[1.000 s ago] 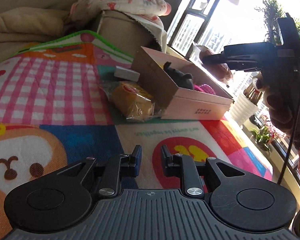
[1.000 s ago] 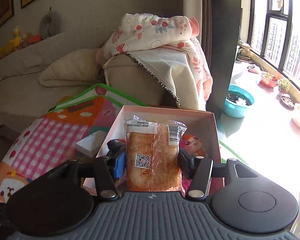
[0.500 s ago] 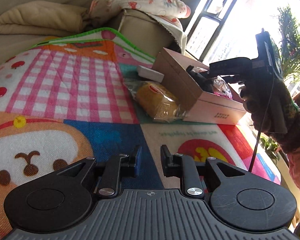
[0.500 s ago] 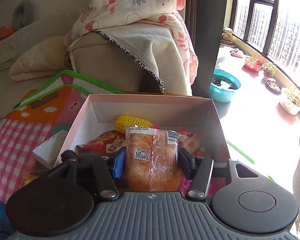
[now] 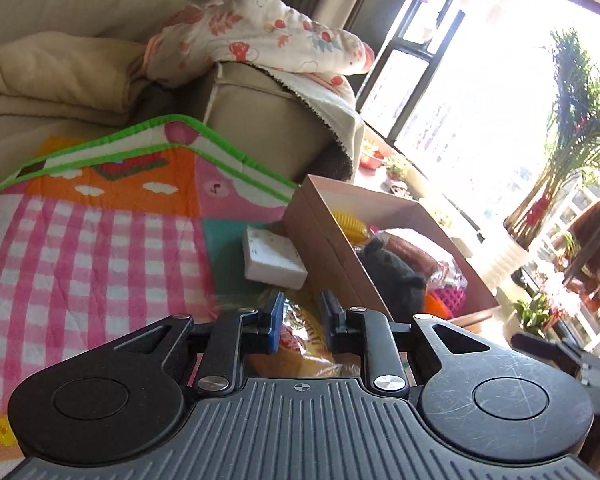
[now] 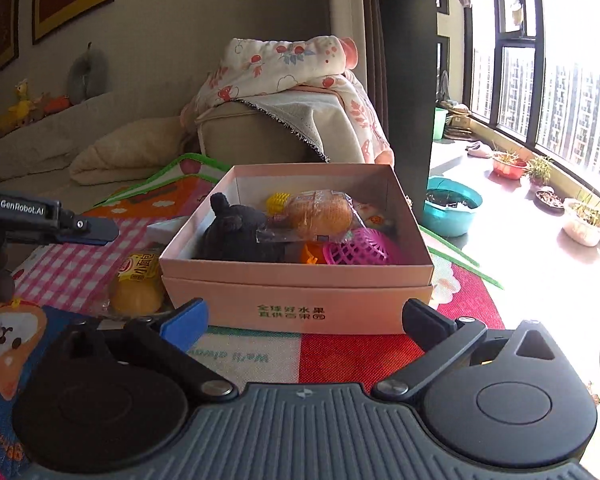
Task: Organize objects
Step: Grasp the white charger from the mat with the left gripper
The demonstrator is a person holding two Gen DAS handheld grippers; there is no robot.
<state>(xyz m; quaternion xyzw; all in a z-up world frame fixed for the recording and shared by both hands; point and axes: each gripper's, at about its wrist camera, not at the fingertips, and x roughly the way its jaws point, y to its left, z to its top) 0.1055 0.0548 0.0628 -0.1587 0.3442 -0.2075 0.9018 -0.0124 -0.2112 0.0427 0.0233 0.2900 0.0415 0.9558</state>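
Our right gripper (image 6: pixel 304 320) hangs just short of the pale pink cardboard box (image 6: pixel 296 300) on the colourful quilted play mat (image 6: pixel 340 352), its jaws swinging apart with nothing between them. Ahead of it, inside the box, a clear-wrapped brown bread roll (image 6: pixel 320 214) lies on a black plush toy (image 6: pixel 236 232), beside a yellow toy corn cob (image 6: pixel 278 202) and a pink plastic mesh ball (image 6: pixel 360 250). Our left gripper (image 5: pixel 300 316) keeps its jaws narrow and drawn together above a yellow cake in crinkled clear wrap (image 5: pixel 304 336), which lies beside the box's left wall; whether the pads touch it we cannot tell. Beyond it rests a small white block (image 5: pixel 272 258).
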